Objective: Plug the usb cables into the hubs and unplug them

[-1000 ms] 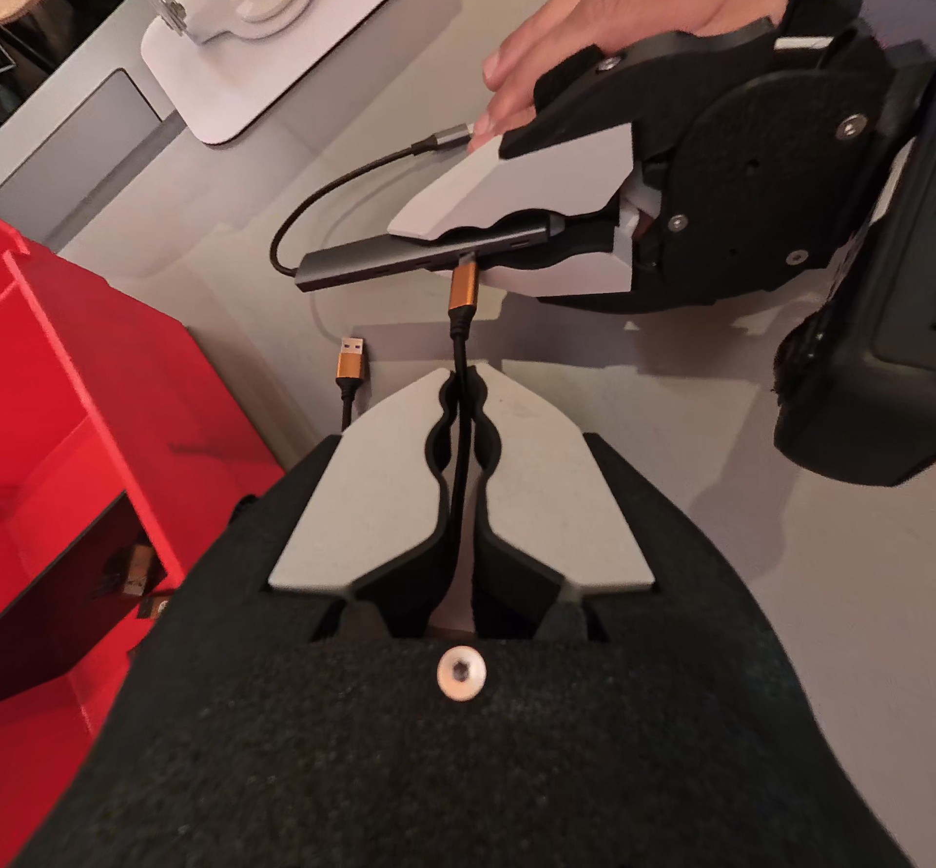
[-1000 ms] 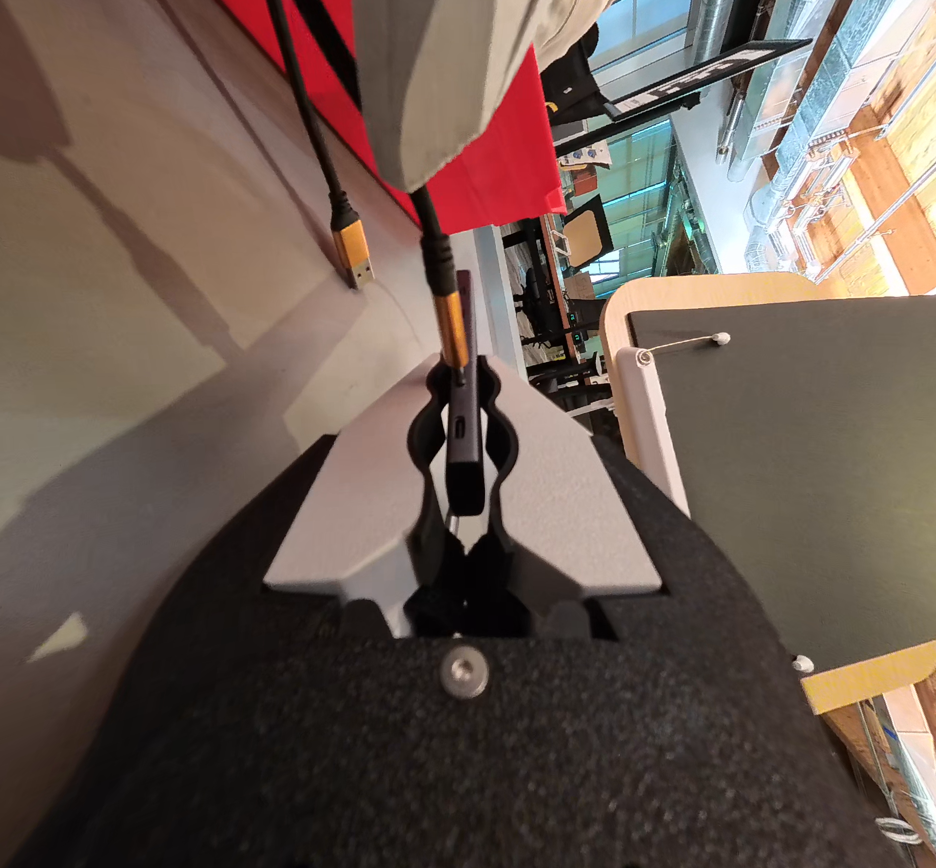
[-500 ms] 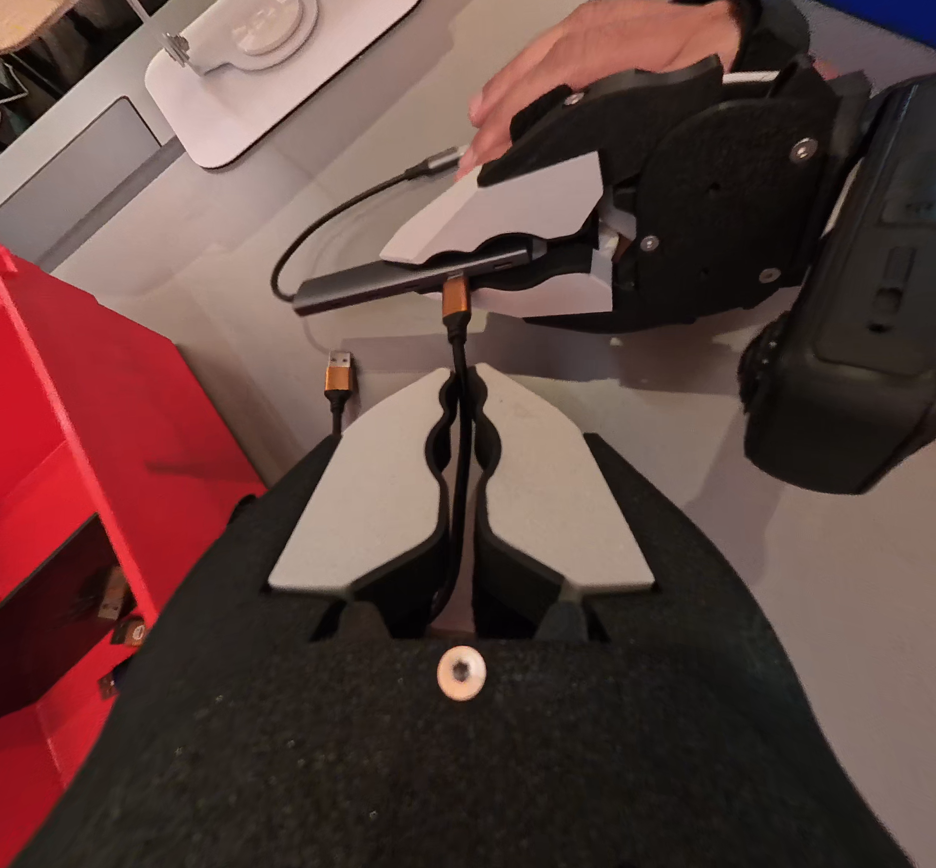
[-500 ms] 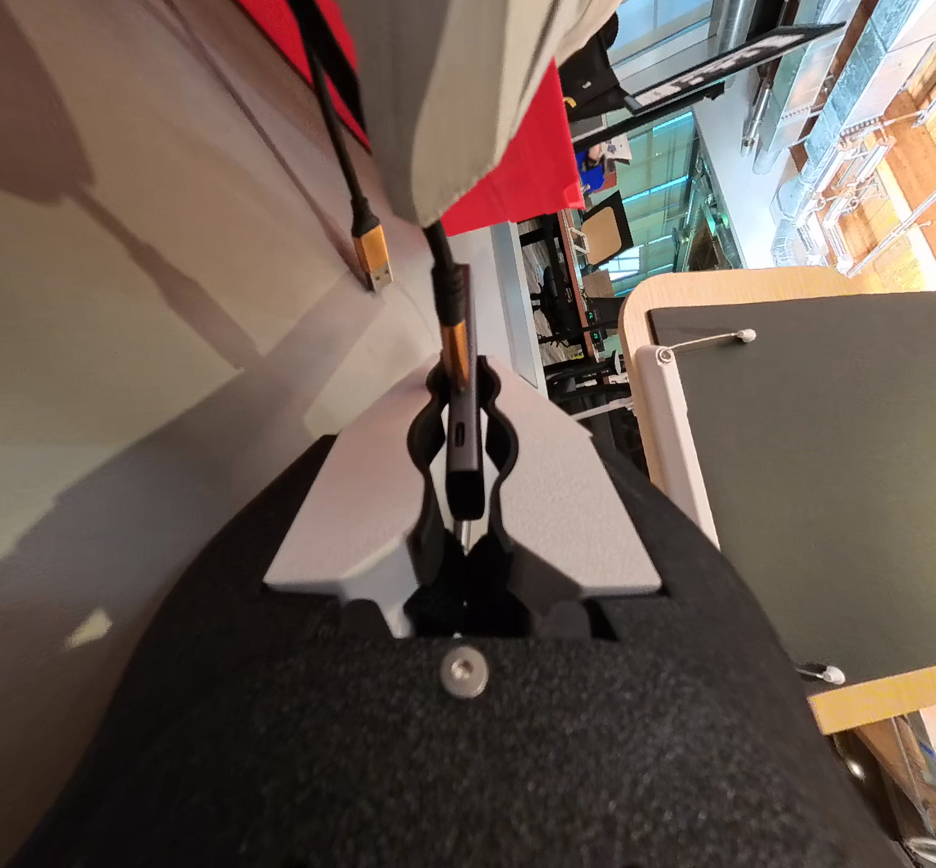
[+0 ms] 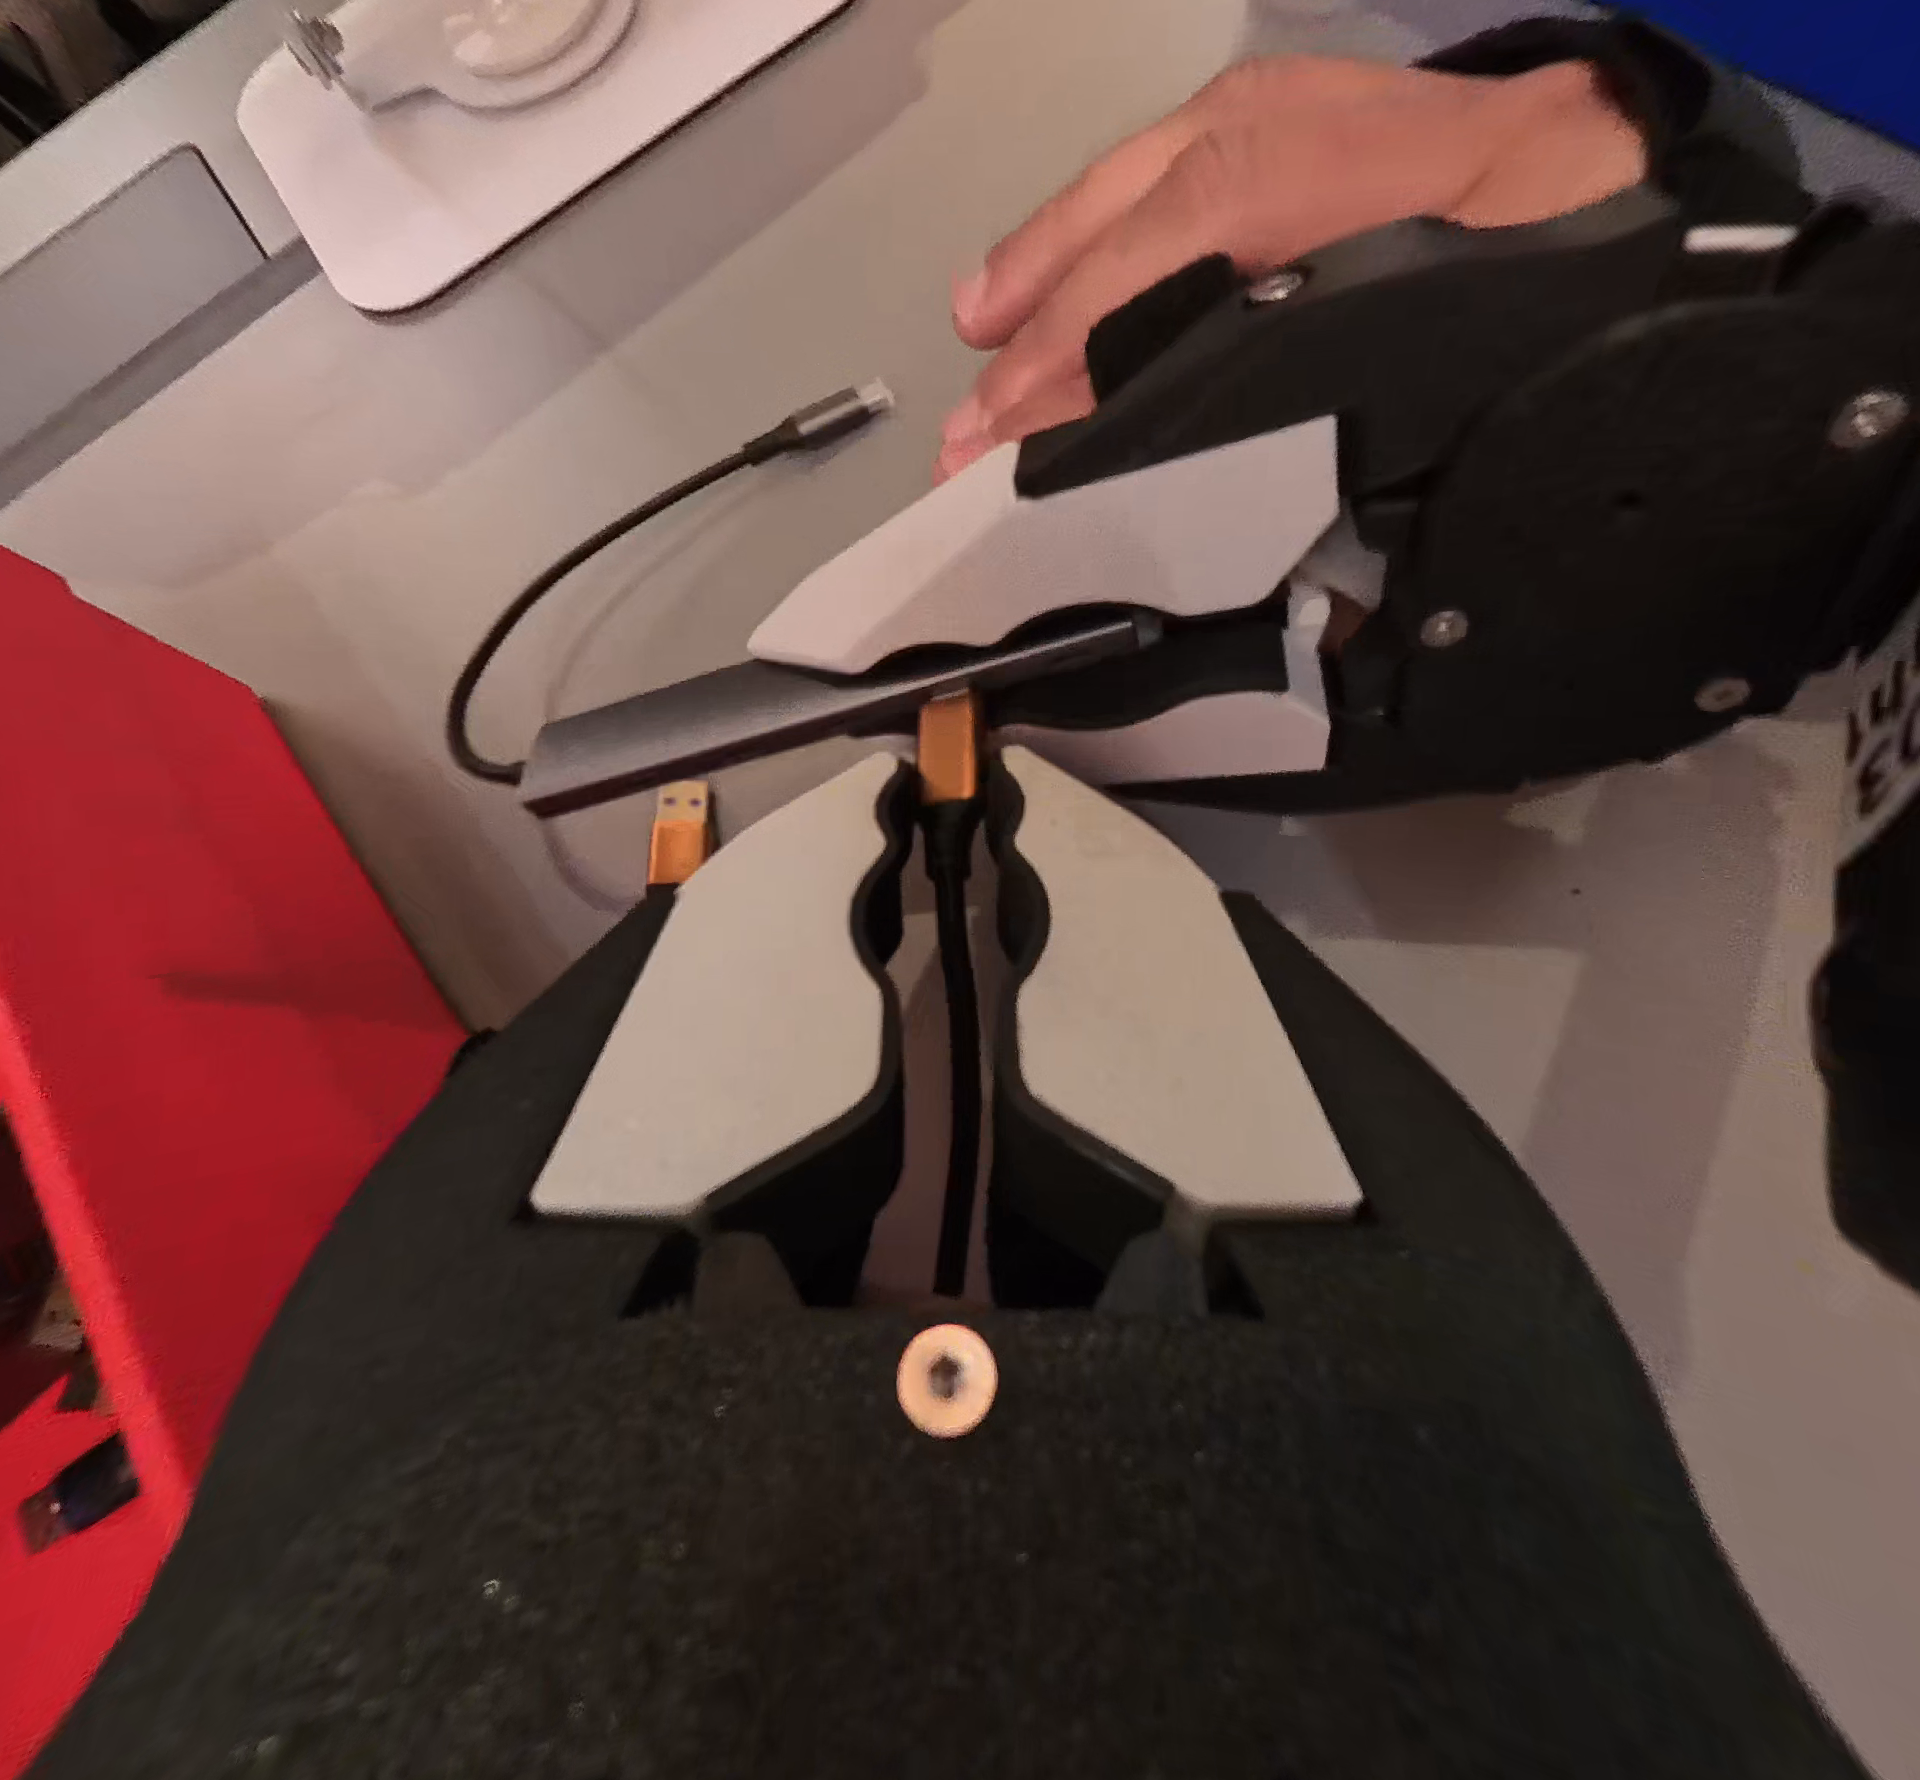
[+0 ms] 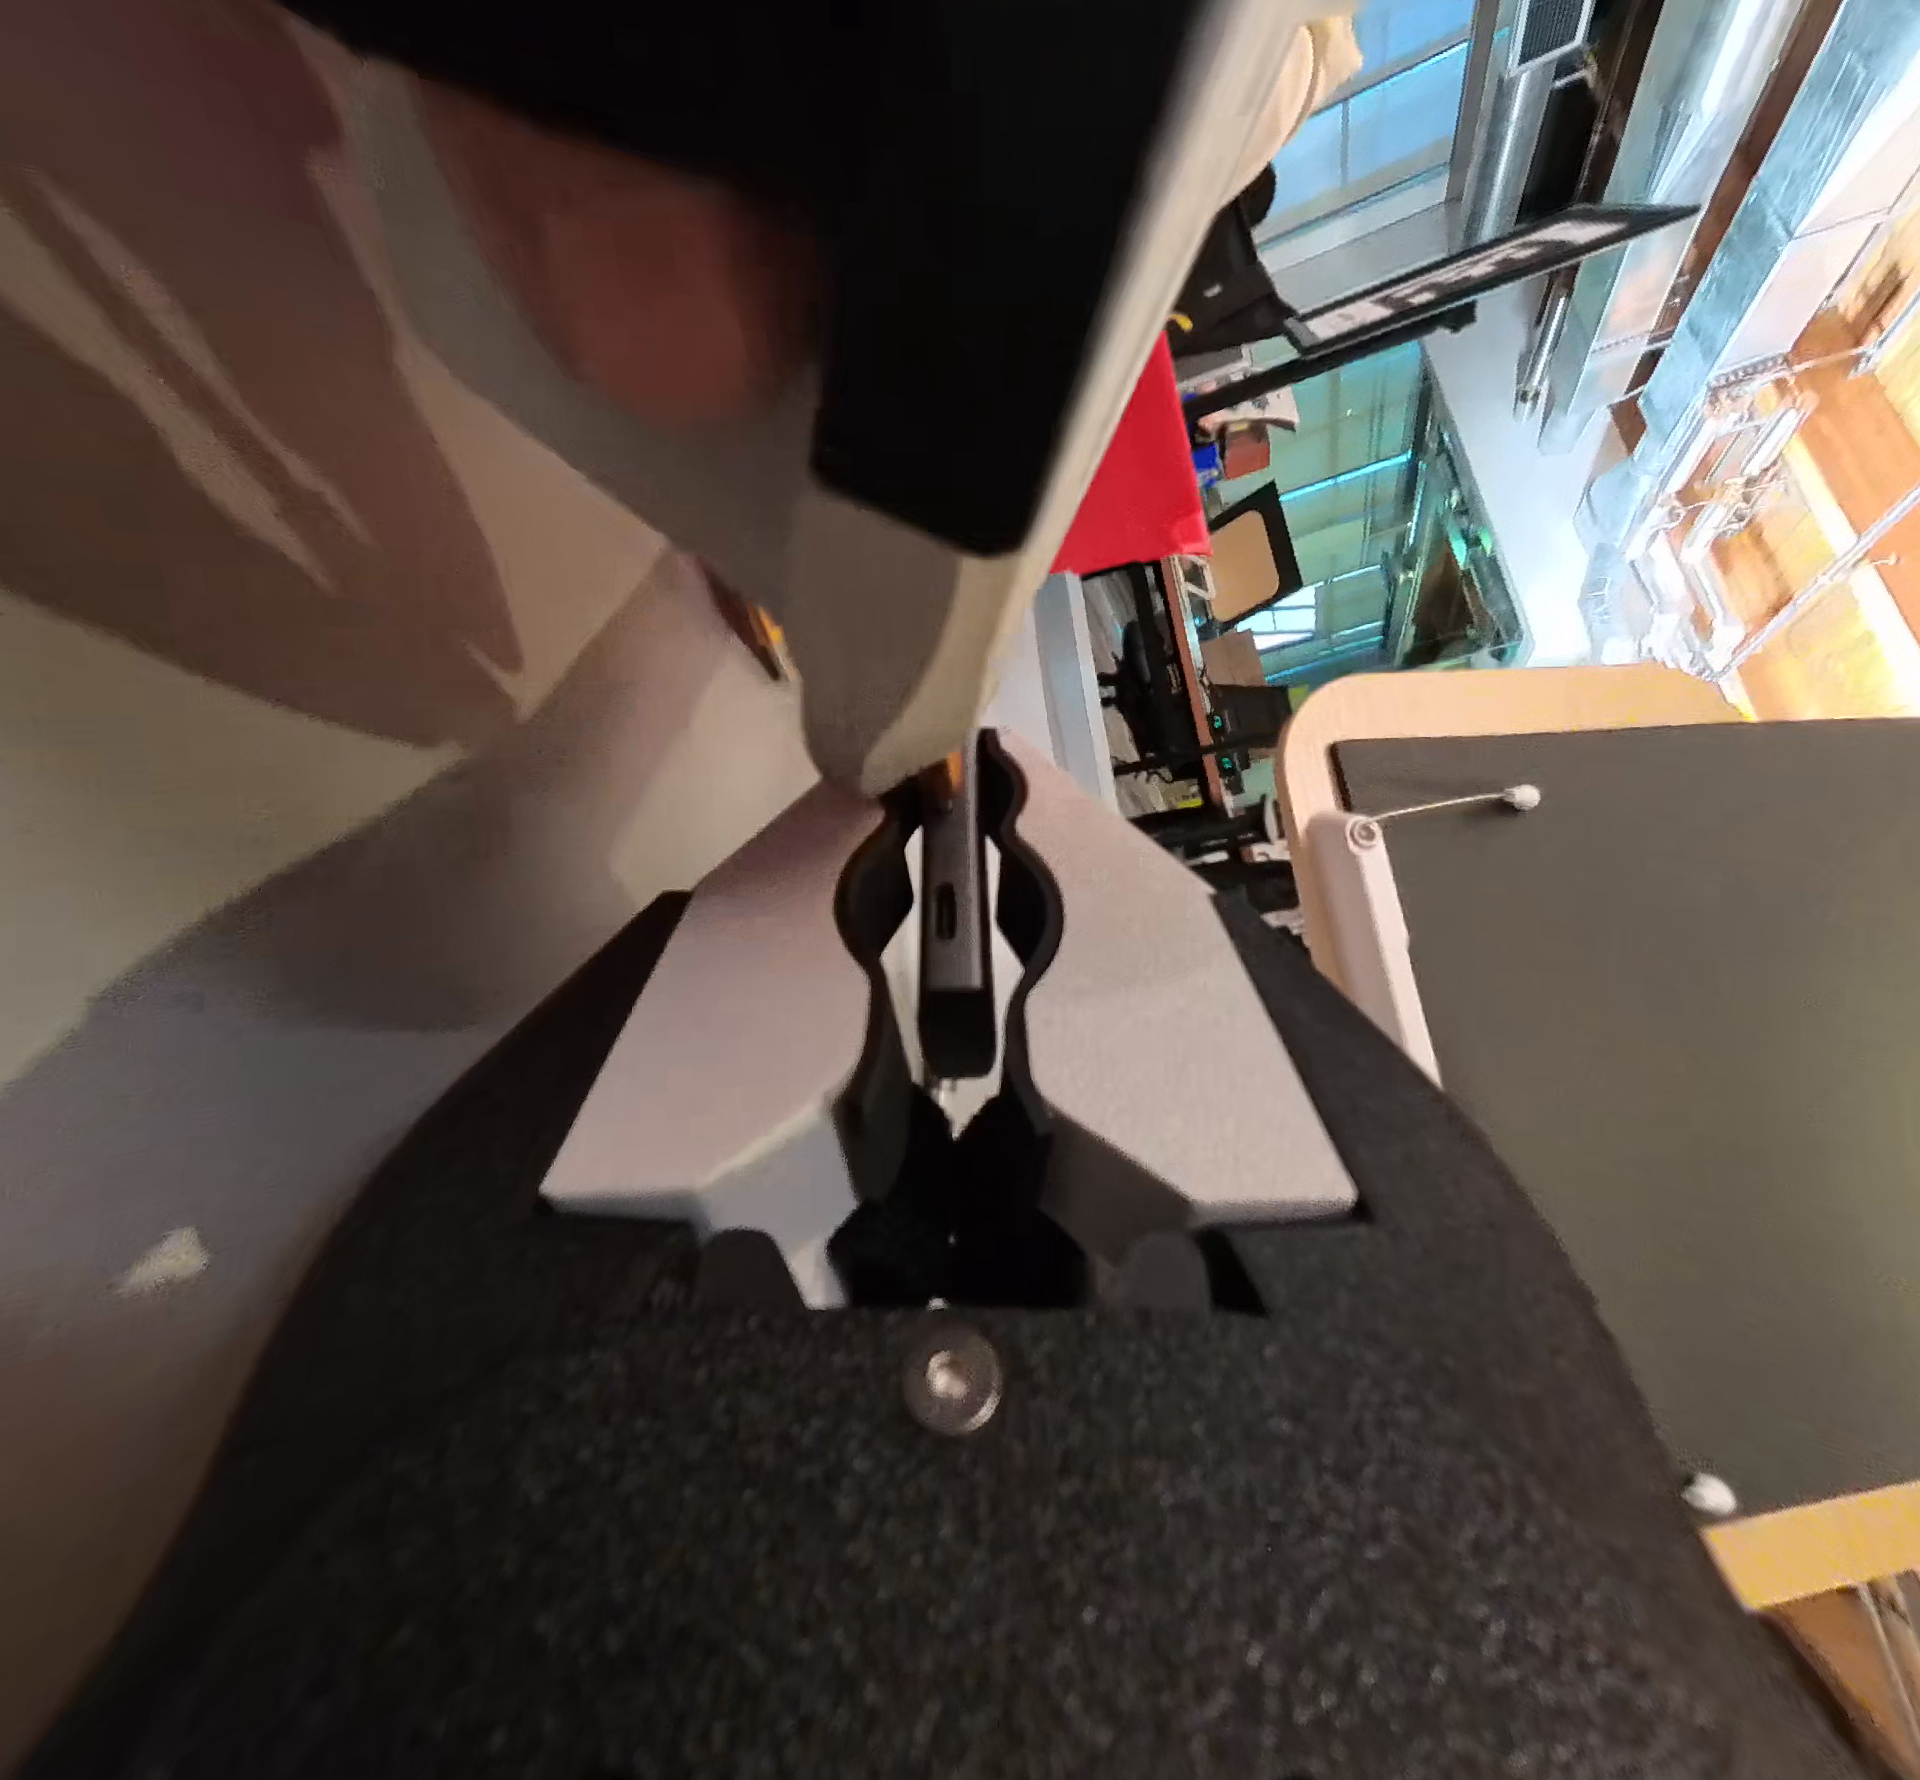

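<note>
The left gripper [image 5: 948, 800] has its jaws parted slightly around a black cable [image 5: 954, 982], whose orange plug [image 5: 950, 745] sits in the side of a slim grey hub [image 5: 727, 728]. The right gripper [image 6: 961, 795] is clenched on that hub's end, holding it above the grey table [image 5: 1558, 982] (a person's hand [image 5: 1226, 203] shows behind it). A second orange plug [image 5: 681, 826] lies loose just beside the left gripper's fingers [image 5: 748, 992]. The hub's own thin lead [image 5: 582, 556] curls across the table. A red bin [image 5: 208, 899] stands at the left, a white stand [image 5: 499, 89] farther back.
</note>
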The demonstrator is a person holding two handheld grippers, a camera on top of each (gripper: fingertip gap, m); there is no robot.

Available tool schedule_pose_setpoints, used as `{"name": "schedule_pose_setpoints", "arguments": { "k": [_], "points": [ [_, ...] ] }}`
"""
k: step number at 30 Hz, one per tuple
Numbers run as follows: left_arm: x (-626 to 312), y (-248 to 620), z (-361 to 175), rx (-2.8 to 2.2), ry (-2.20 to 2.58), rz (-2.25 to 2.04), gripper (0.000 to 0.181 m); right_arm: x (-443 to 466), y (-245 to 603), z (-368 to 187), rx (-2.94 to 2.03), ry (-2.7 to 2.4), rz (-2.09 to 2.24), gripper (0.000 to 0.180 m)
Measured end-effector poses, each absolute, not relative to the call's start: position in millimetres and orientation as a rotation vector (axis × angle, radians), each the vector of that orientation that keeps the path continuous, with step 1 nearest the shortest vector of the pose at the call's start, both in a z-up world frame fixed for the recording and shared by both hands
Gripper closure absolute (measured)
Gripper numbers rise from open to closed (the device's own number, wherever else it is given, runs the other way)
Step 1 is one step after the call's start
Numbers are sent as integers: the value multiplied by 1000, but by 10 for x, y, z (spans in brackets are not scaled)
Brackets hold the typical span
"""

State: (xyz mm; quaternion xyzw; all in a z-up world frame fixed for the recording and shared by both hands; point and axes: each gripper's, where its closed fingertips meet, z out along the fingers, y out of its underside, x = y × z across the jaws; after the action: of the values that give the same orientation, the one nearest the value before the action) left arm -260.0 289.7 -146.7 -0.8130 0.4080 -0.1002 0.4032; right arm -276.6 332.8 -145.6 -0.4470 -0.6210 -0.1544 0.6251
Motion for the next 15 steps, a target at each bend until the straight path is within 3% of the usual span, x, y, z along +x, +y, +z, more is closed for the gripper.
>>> {"name": "schedule_pose_setpoints", "arguments": {
  "k": [15],
  "points": [
    [-2617, 2918, -1458, -2103, 962, -294, 168, -2662, 3280, -1404, -932, -1431, -442, 171]
  ]
}}
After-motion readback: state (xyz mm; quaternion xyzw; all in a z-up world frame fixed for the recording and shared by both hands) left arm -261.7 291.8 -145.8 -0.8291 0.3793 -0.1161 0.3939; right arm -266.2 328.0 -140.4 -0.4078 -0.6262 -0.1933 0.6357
